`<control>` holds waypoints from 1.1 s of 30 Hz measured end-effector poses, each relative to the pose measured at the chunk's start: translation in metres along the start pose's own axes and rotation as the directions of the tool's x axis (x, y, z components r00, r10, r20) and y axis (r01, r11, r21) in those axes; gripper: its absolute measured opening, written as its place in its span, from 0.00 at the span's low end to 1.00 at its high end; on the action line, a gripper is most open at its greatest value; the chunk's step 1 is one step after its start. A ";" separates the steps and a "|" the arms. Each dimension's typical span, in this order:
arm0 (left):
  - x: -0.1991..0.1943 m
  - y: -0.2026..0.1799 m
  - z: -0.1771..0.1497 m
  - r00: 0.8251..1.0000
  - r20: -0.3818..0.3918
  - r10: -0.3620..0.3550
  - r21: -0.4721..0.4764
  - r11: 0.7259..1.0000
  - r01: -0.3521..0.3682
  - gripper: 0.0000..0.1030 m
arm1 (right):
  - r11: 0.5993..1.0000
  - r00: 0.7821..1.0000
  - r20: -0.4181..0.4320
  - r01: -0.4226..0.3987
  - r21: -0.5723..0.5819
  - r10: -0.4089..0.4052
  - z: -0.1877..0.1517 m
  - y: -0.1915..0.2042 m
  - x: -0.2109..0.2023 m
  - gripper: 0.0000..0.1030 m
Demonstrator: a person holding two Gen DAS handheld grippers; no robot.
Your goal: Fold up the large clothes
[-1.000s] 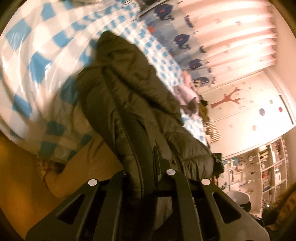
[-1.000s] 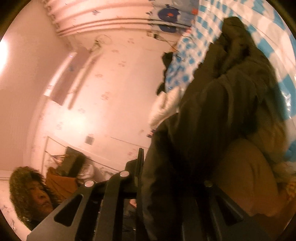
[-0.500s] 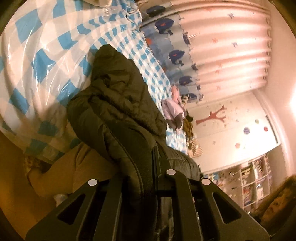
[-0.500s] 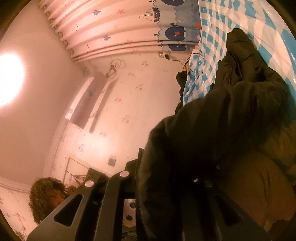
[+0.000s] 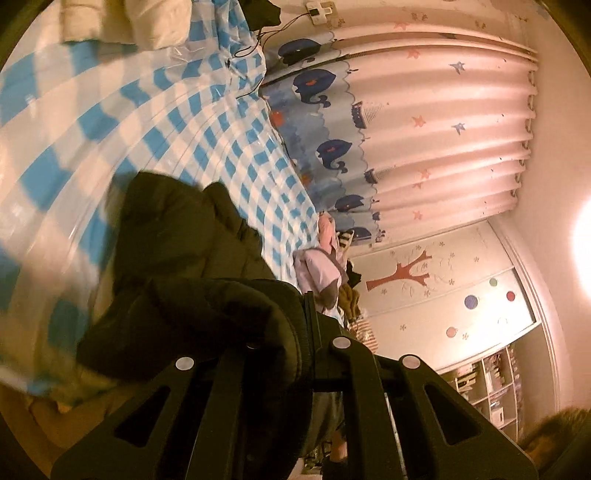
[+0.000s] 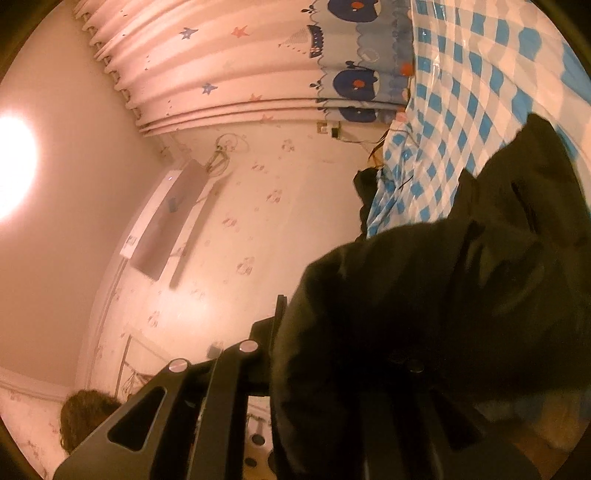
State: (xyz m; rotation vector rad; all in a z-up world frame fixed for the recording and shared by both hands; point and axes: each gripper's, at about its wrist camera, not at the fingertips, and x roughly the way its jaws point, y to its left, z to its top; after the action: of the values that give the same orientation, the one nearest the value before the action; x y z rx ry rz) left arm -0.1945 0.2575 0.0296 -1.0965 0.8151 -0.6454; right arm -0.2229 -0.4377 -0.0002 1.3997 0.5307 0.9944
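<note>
A dark, puffy quilted jacket point(image 5: 184, 258) is bunched into soft rolls over the near edge of the bed point(image 5: 177, 122), whose cover is a glossy, crinkled plastic sheet in blue and white checks. The left gripper point(image 5: 308, 332) has its fingers clenched on a thick fold of the jacket; the right gripper point(image 6: 295, 332) likewise pinches the fabric, which drapes over and hides one finger. Beyond the jacket the checked sheet lies bare up to white pillows point(image 5: 125, 22). A pleated pink curtain point(image 5: 424, 129) with whale print hangs beside the bed
</note>
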 end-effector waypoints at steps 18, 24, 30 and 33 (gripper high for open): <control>0.154 0.117 0.098 0.971 -0.064 0.231 -0.189 0.952 -0.239 0.09 | 0.928 0.949 0.045 0.294 0.227 -0.311 0.094 -0.147 0.033 0.11; 0.162 0.118 0.100 0.956 -0.092 0.279 -0.169 0.942 -0.291 0.20 | 0.923 0.948 0.013 0.306 0.234 -0.318 0.094 -0.148 0.032 0.20; 0.139 0.074 0.099 0.961 -0.033 0.273 -0.094 0.957 -0.275 0.74 | 0.947 0.965 0.021 0.253 0.200 -0.262 0.091 -0.121 0.026 0.70; 0.127 0.047 0.098 0.969 -0.008 0.247 -0.049 0.968 -0.248 0.77 | 0.951 0.967 -0.013 0.254 0.176 -0.255 0.088 -0.106 0.030 0.72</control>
State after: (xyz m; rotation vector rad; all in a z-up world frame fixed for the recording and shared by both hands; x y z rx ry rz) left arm -0.0403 0.2220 -0.0229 -1.0179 0.9566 -0.4183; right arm -0.1085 -0.4500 -0.0819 1.4481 0.7863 0.7451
